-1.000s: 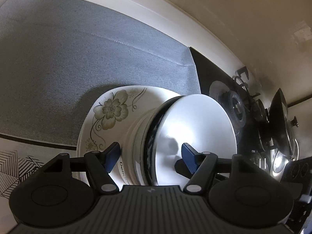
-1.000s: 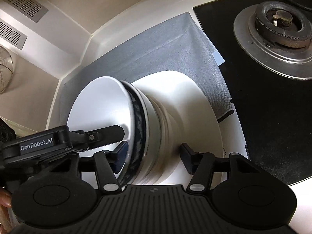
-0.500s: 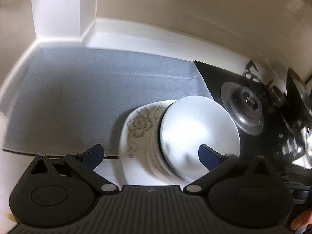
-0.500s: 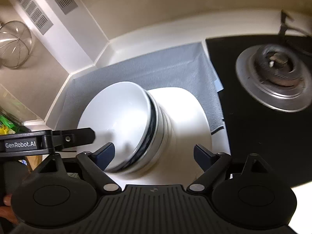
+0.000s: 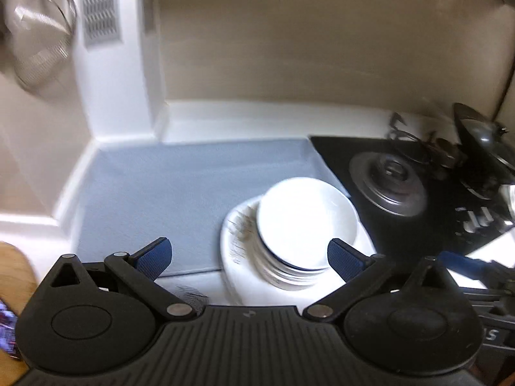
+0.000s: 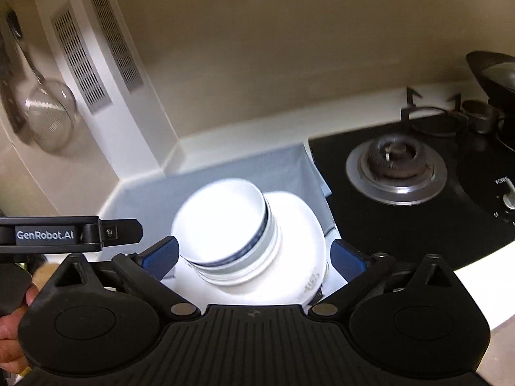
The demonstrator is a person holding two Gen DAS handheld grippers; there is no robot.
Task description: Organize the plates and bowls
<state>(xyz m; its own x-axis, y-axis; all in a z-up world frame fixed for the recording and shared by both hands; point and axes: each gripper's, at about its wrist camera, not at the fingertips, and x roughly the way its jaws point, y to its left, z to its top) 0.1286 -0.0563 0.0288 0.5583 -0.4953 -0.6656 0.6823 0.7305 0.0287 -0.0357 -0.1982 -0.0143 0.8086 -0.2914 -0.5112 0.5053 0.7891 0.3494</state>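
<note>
A stack of white bowls (image 5: 305,225) with a dark blue rim band stands on a white floral plate (image 5: 238,241) at the right edge of a grey mat (image 5: 167,193). The stack also shows in the right wrist view (image 6: 225,225), on the plate (image 6: 302,225). My left gripper (image 5: 249,257) is open and empty, held back above the stack. My right gripper (image 6: 254,255) is open and empty, its fingers on either side of the stack's near part but raised clear of it.
A black gas hob (image 6: 418,193) with a burner (image 6: 396,164) lies right of the mat. A dark pan (image 5: 479,135) stands at the far right. A wire strainer (image 6: 48,115) hangs on the left wall. A wooden board (image 5: 13,276) is at the left edge.
Both grippers opened wider and pulled back and up from the bowl stack, which now stands alone on the plate. More wall and hob show.
</note>
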